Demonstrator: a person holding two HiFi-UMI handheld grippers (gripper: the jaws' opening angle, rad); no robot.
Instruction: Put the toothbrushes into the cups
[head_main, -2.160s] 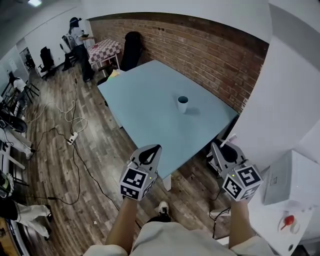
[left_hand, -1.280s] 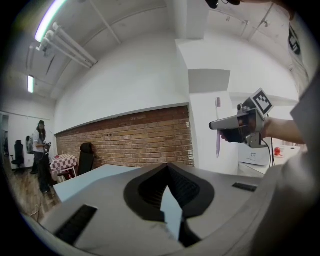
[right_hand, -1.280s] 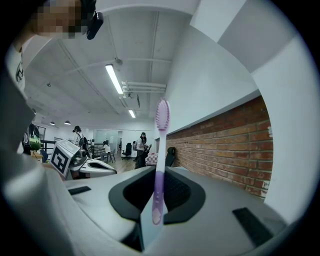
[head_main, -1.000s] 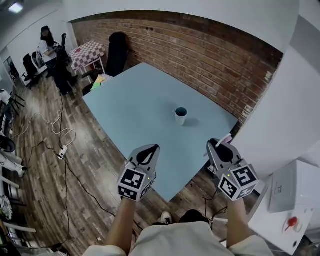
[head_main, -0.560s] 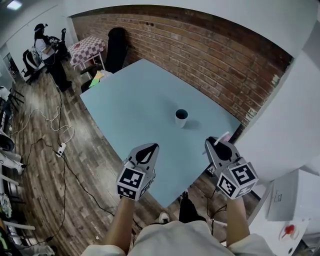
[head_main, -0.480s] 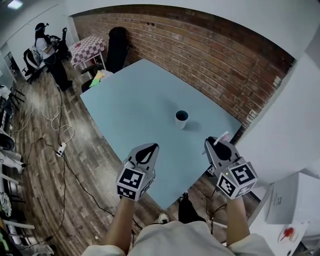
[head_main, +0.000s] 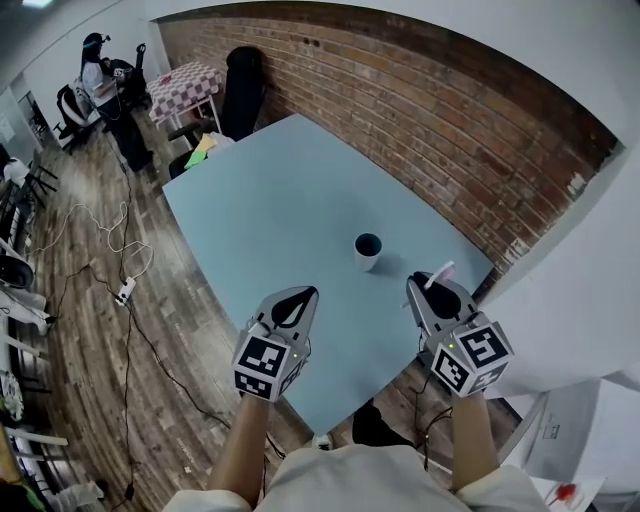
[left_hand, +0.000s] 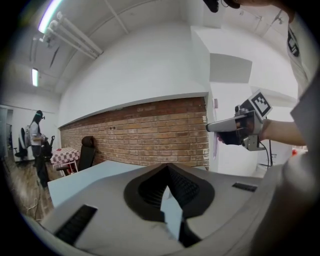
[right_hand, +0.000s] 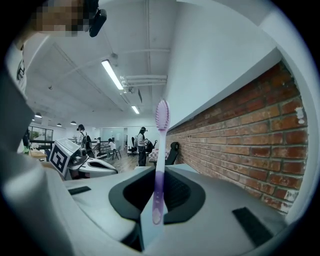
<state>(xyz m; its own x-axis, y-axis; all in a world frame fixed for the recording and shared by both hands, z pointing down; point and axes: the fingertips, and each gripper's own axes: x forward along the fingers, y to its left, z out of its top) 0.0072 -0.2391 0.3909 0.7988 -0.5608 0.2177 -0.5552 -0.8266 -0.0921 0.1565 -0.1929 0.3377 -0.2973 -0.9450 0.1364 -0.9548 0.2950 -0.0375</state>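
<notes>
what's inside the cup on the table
The cup looks dark inside, with no toothbrush sticking out; its bottom is too dark to make out. The purple toothbrush stands upright in the right tool, apart from the cup.

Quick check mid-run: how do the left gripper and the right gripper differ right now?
The right gripper is clamped on a purple toothbrush, which stands upright with its bristles up; the left gripper holds nothing. The left gripper's jaws meet each other, while the right gripper's jaws sit slightly apart on the brush handle. Both point forward over the blue table, with the cup ahead between them.
</notes>
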